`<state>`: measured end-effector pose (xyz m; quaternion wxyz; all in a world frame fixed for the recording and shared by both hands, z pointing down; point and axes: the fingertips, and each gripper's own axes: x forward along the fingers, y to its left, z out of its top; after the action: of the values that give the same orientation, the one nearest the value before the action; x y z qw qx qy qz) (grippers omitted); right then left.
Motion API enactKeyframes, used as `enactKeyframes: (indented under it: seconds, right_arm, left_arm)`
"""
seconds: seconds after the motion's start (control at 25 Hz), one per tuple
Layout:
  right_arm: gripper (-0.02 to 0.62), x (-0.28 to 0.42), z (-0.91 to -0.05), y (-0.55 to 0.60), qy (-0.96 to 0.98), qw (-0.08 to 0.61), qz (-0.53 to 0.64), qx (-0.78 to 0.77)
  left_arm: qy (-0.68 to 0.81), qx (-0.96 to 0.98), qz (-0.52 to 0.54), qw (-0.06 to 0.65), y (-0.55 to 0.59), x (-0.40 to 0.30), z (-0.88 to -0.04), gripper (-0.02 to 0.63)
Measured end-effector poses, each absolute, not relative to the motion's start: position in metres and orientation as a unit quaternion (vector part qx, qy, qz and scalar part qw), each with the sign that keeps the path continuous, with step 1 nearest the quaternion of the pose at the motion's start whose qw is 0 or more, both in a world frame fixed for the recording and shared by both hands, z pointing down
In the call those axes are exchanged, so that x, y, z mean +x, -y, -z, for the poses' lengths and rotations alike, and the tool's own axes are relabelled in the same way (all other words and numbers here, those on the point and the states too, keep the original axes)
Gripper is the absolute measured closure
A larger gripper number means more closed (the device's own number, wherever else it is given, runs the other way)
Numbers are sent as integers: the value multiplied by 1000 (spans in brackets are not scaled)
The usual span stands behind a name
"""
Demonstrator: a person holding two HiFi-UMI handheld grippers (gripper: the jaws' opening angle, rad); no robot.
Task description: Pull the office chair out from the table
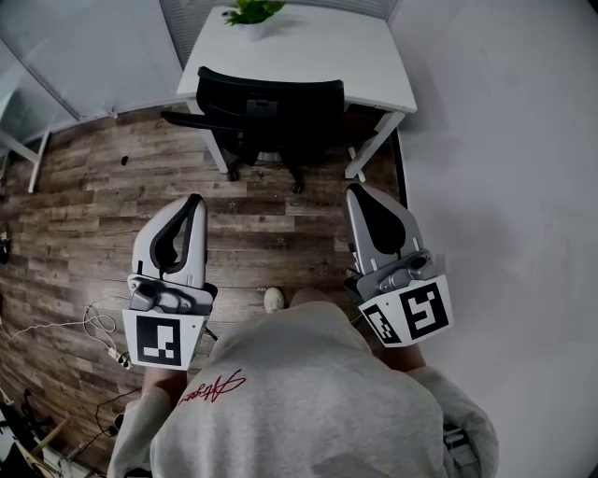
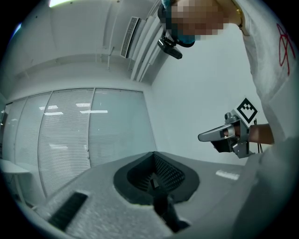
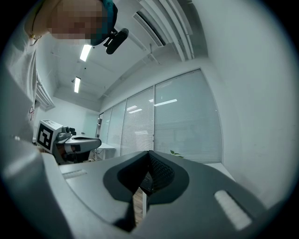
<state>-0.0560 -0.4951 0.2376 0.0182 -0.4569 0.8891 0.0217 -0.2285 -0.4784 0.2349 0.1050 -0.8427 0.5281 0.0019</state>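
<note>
The black office chair [image 1: 266, 107] stands pushed in under the white table [image 1: 374, 75] at the top of the head view, its backrest facing me. Both grippers hang well short of it over the wooden floor. My left gripper [image 1: 193, 201] is shut with nothing in it, and my right gripper [image 1: 358, 191] is shut and empty too. The left gripper view shows its own closed jaws [image 2: 154, 156] with the right gripper [image 2: 229, 135] off to the side. The right gripper view shows its closed jaws [image 3: 149, 154] and the left gripper [image 3: 70, 142]; the chair is hidden there.
A potted plant [image 1: 252, 14] sits on the table's far edge. A white wall [image 1: 505, 140] runs close along the right. Cables [image 1: 89, 327] lie on the floor at the left, near another white table leg [image 1: 37, 159]. Glass partitions with blinds [image 2: 70, 135] stand behind.
</note>
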Motion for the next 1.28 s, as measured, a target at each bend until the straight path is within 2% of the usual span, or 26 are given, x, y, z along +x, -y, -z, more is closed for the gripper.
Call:
enactKeyframes:
  seconds: [0.8, 1.28]
  right_arm:
    - [594, -61, -244, 543, -896, 10, -24, -443]
    - [594, -65, -268, 600, -901, -37, -27, -431]
  left_arm:
    - [-543, -833, 14, 103, 520, -243, -246, 612]
    - [-537, -837, 33, 105, 579, -246, -256, 612]
